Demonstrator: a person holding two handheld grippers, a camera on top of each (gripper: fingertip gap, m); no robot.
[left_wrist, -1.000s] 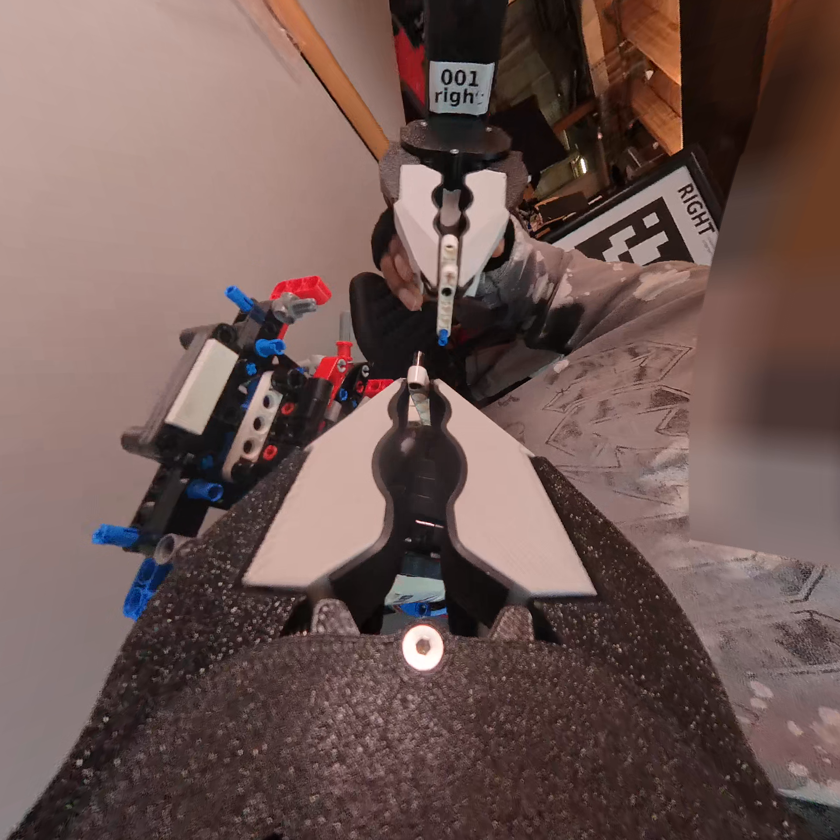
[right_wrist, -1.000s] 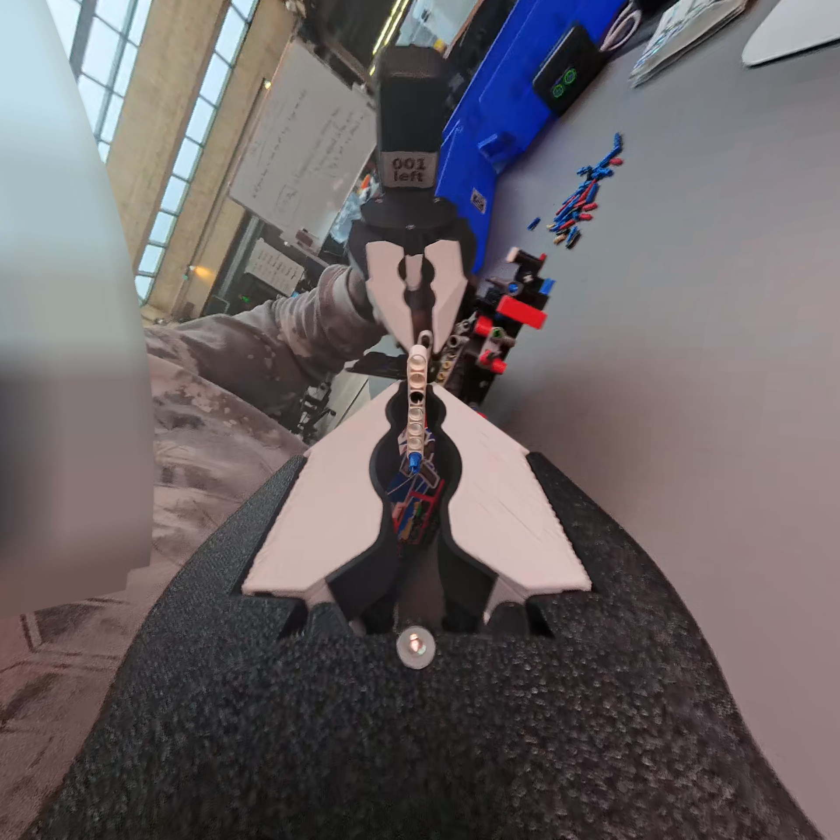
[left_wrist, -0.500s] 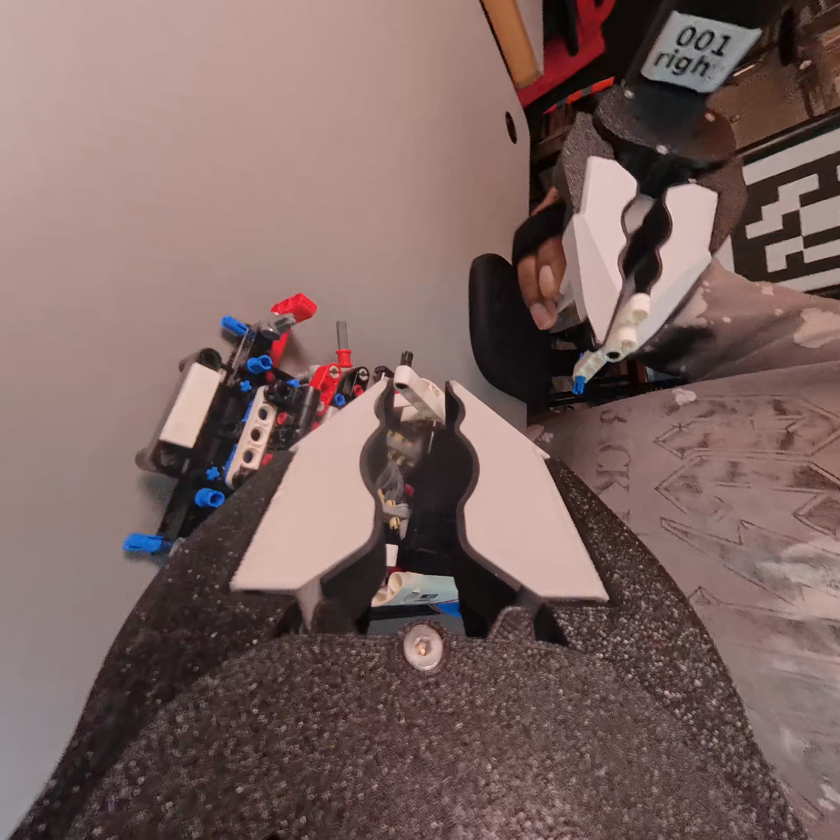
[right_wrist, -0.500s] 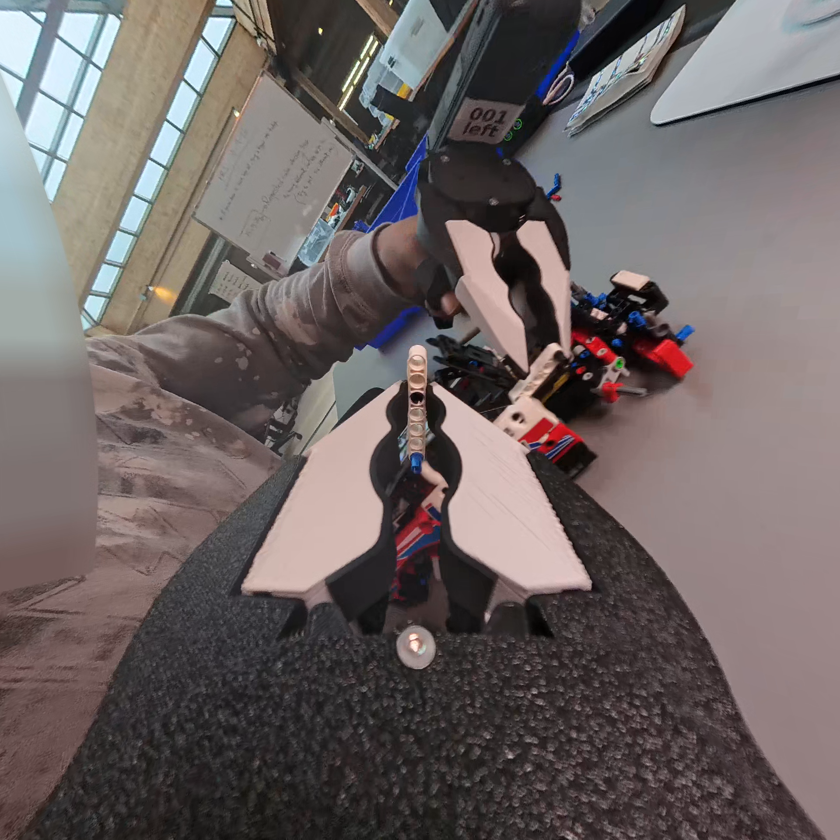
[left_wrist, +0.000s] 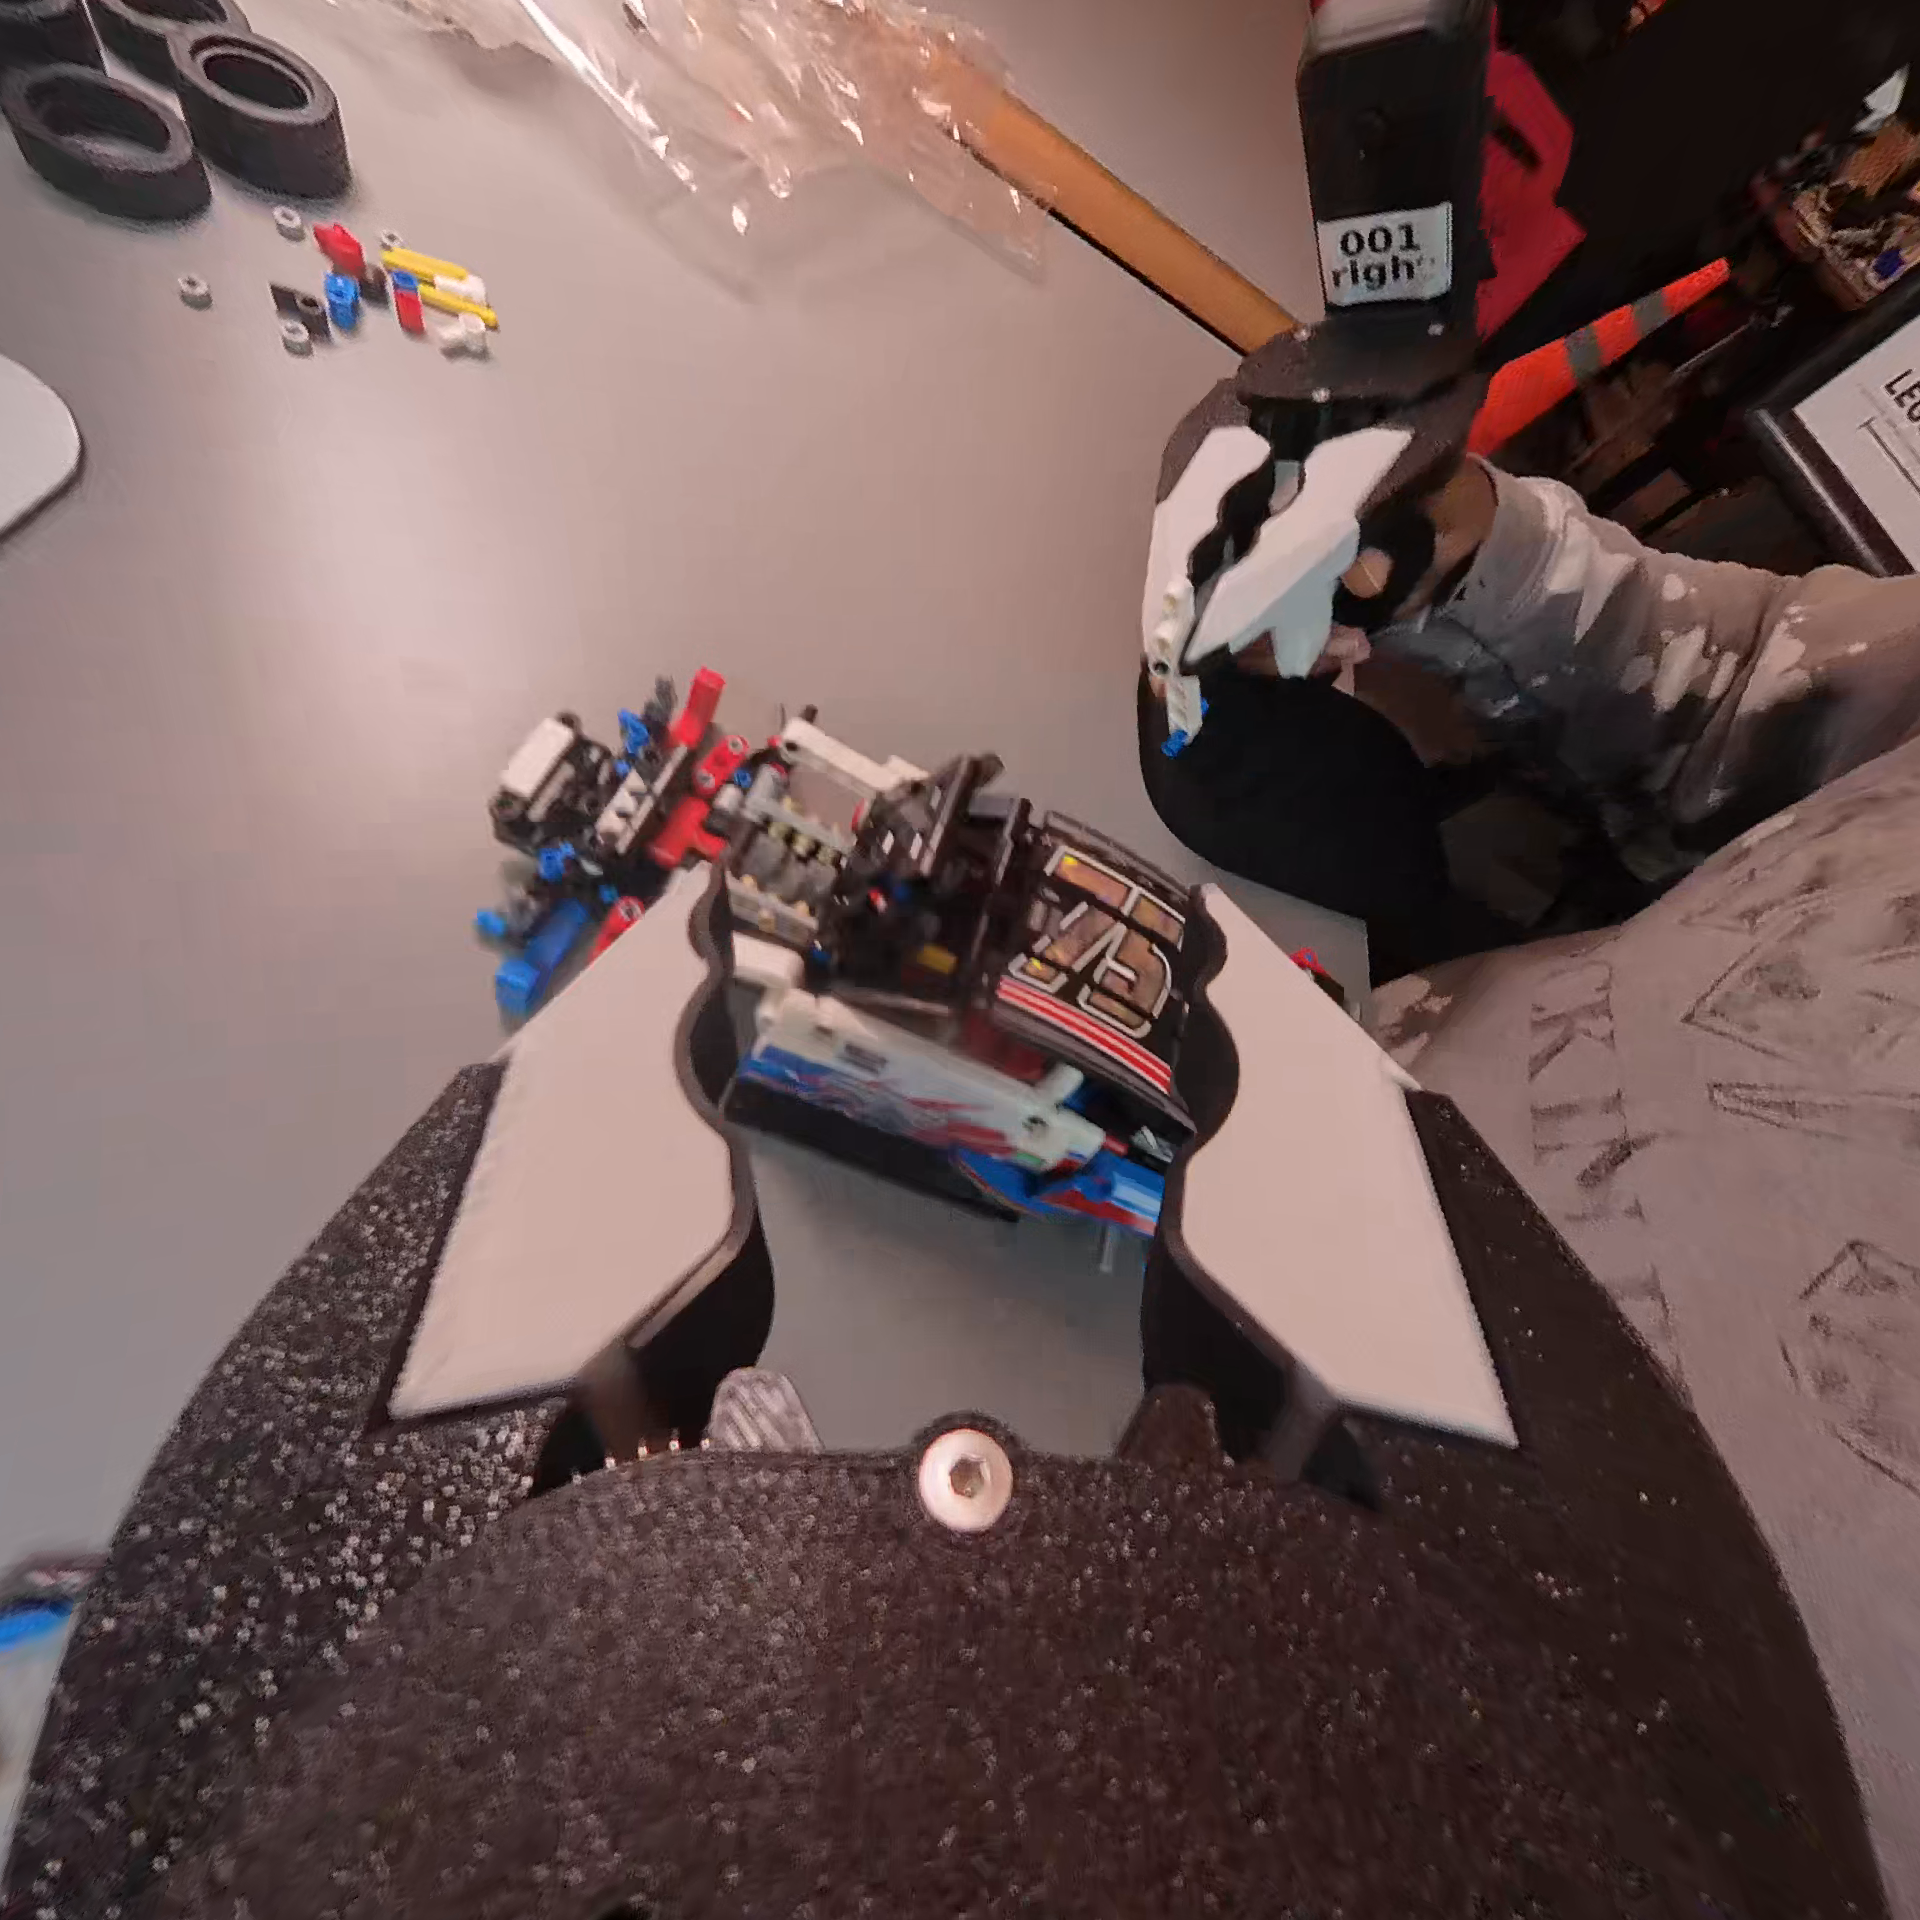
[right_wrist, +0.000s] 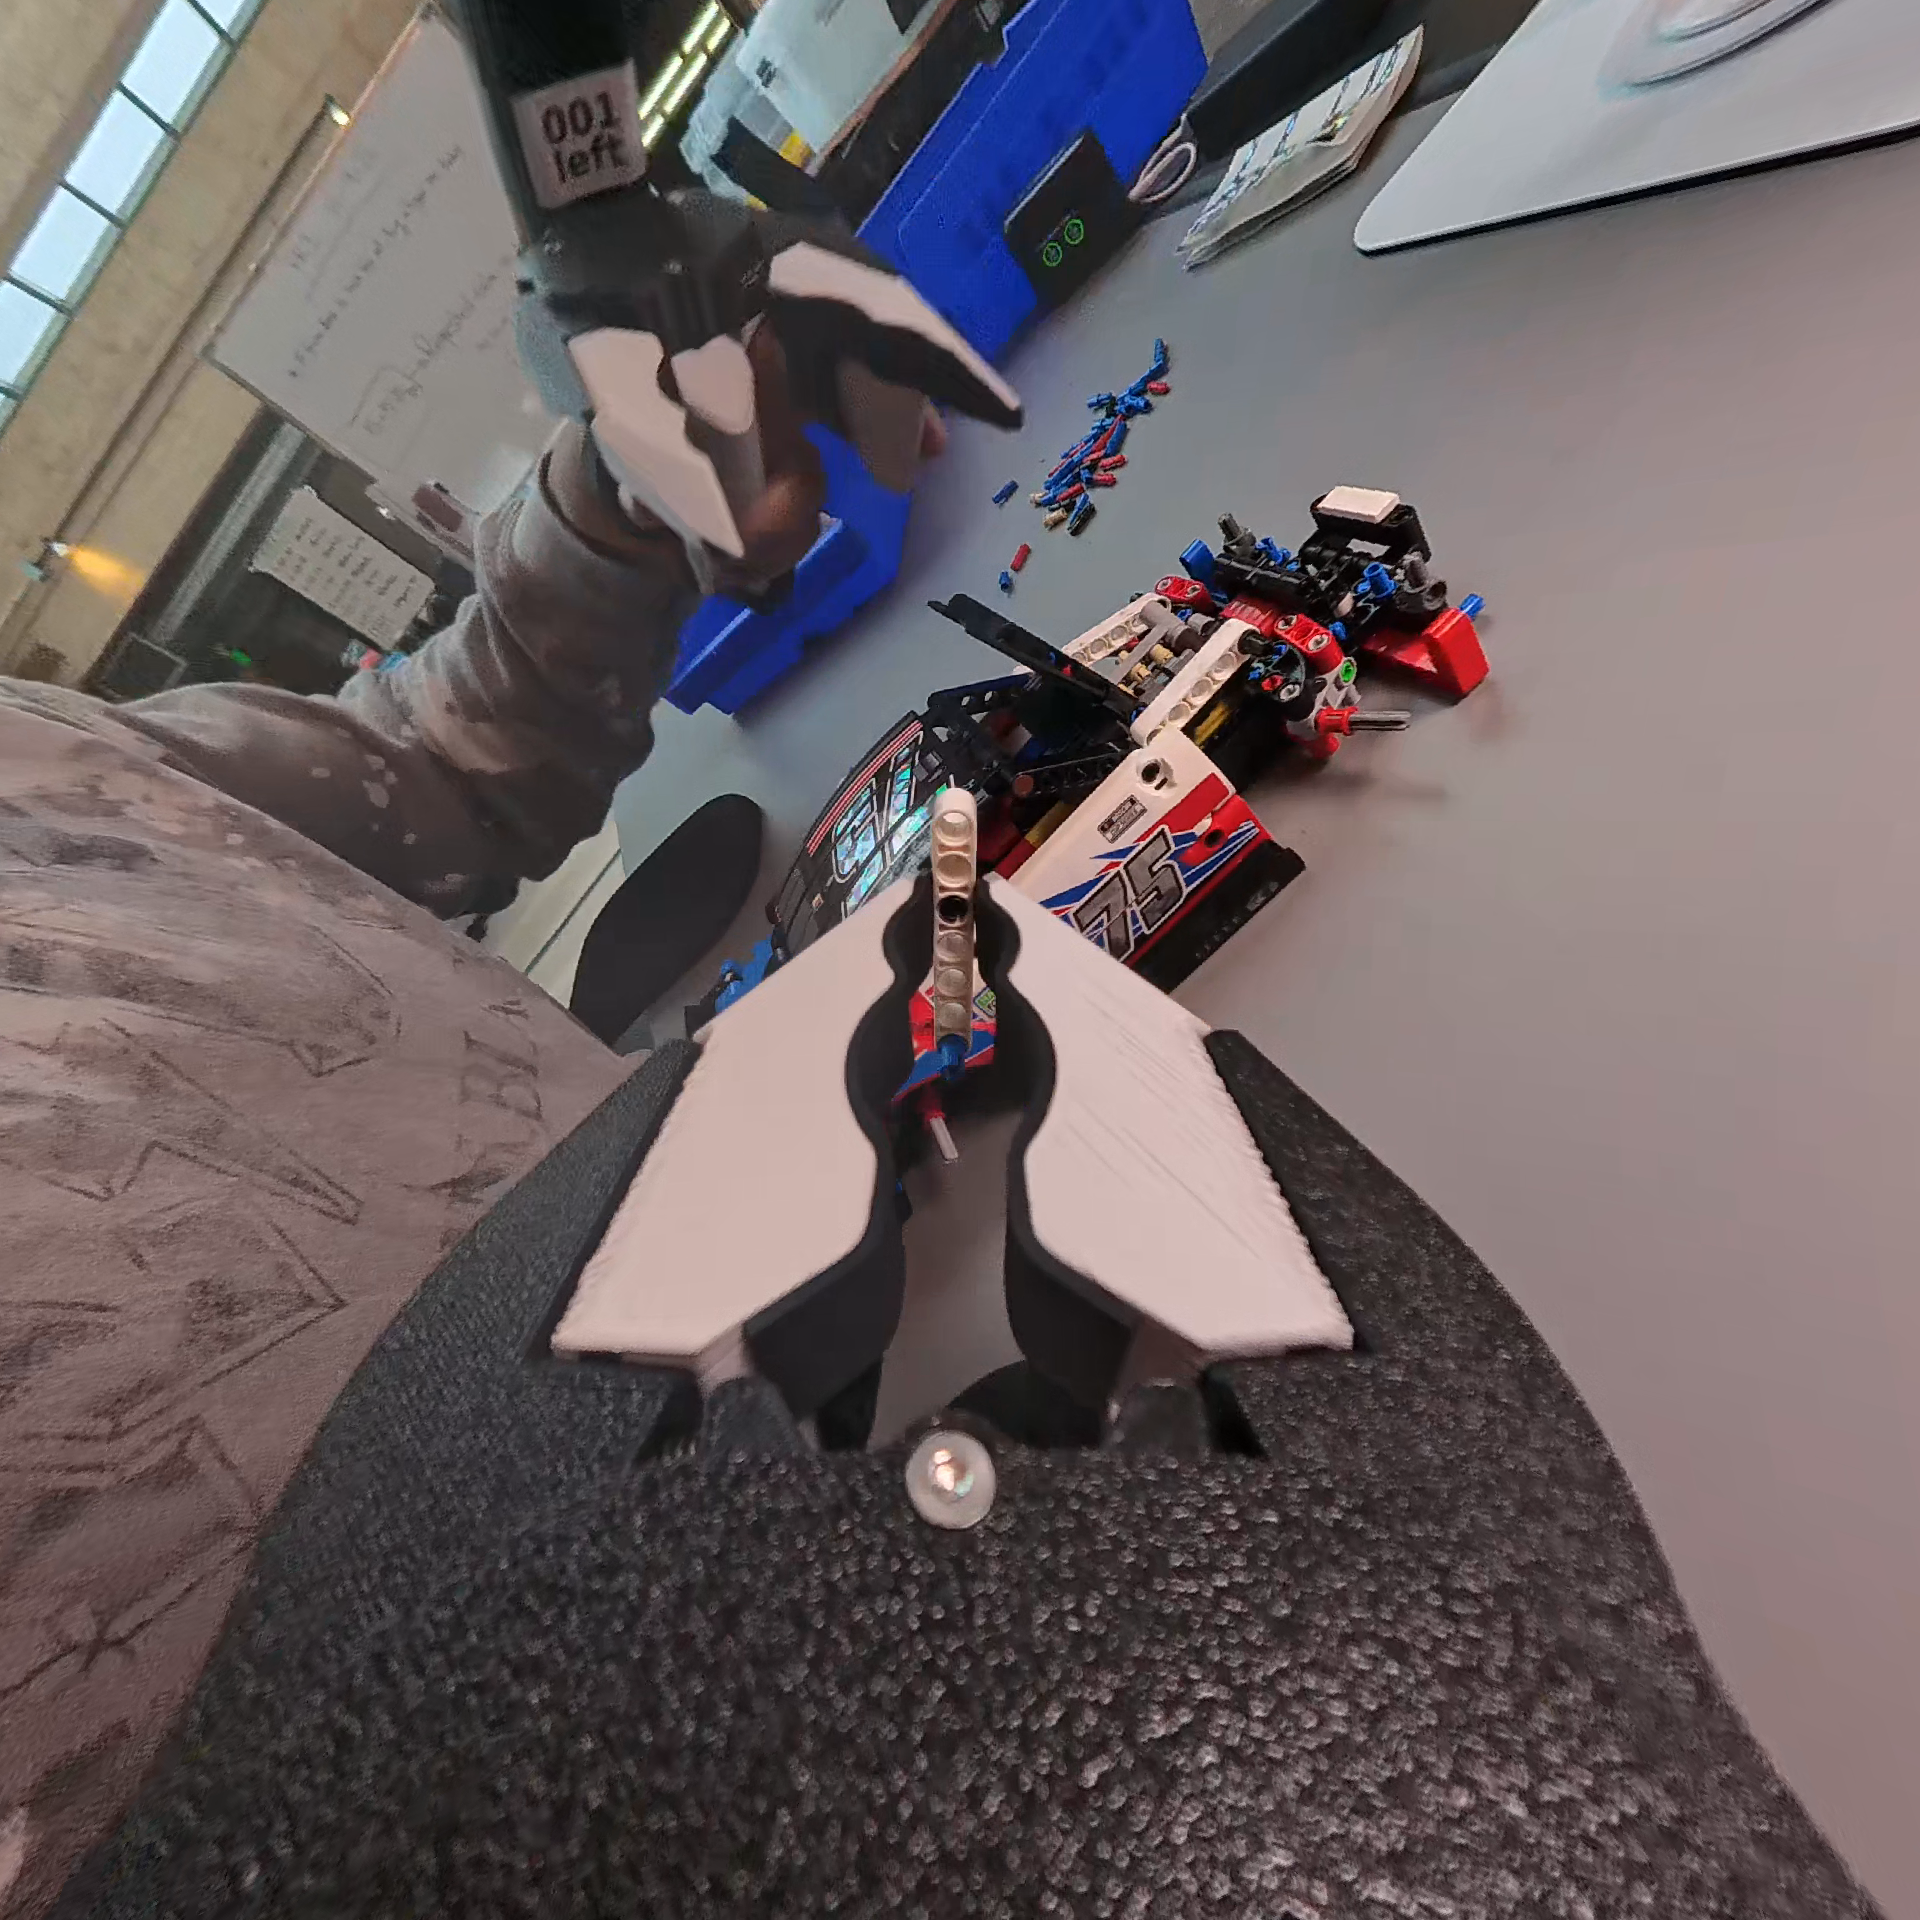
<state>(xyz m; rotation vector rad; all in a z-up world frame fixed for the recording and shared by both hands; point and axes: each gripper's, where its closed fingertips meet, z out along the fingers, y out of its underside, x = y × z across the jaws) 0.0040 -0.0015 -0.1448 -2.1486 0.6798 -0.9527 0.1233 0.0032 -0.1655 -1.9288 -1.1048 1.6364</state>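
A partly built toy brick car (left_wrist: 1101, 956) with a white, blue and red body lies on the grey table (left_wrist: 312, 831). My left gripper (left_wrist: 956, 904) is open and empty, its fingers spread wide on either side of the car's near end, just above it. My right gripper (right_wrist: 951, 899) is shut on a thin white holed beam (right_wrist: 954, 914) with a blue pin at its lower end, held upright near the car (right_wrist: 1143, 790). The right gripper (left_wrist: 1195, 655) also shows in the left wrist view, off the table edge. The left gripper (right_wrist: 868, 478) shows open in the right wrist view.
Black tyres (left_wrist: 166, 114), small loose bricks (left_wrist: 384, 291) and a clear plastic bag (left_wrist: 810, 104) lie farther back. A pile of small pins (right_wrist: 1101, 436), a blue bin (right_wrist: 1018, 187), a booklet (right_wrist: 1299, 145) and a white pad (right_wrist: 1662, 114) are beyond the car. A person's grey sleeve (right_wrist: 468, 727) is at left. One gripper's finger ends stand about 12 cm off the other's.
My left gripper has opened, let go of the car's white part and pulled back; the car now rests on the table. My right gripper still holds the white beam.
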